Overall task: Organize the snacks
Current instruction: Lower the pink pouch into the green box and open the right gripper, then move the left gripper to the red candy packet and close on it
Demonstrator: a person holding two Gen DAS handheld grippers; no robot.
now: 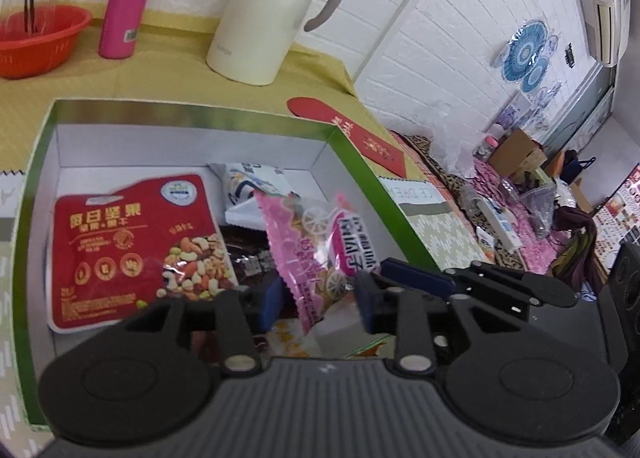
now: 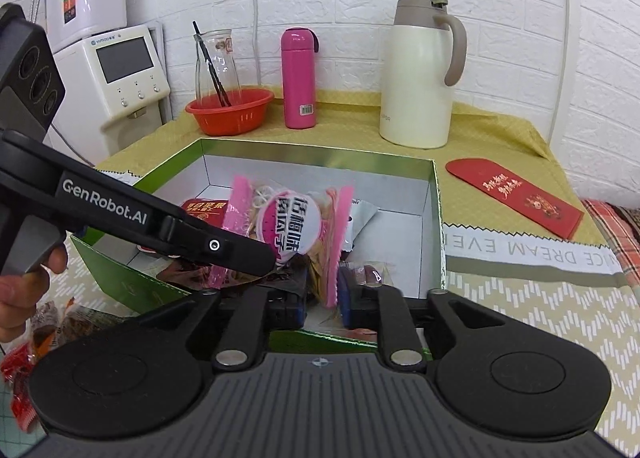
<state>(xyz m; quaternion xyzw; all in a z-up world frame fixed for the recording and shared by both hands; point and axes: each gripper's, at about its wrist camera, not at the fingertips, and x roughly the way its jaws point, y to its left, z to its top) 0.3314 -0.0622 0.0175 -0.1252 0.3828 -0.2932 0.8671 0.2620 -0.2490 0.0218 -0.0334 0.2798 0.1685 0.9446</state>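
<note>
While both grippers hang over the green-rimmed box (image 2: 438,194), the left gripper (image 1: 320,292) stands spread around a pink snack packet (image 1: 316,242), pads clear. The right gripper (image 2: 322,294) is parted too, a pink packet (image 2: 292,218) between its jaws. "GenRobot.AI" marks one arm; "NICE DREAM" lines the tablecloth (image 2: 532,248).

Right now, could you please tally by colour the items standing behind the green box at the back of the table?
Red: 1, plastic basket
Clear: 1, glass carafe
Pink: 1, flask
Cream: 1, thermal jug
Total: 4
</note>
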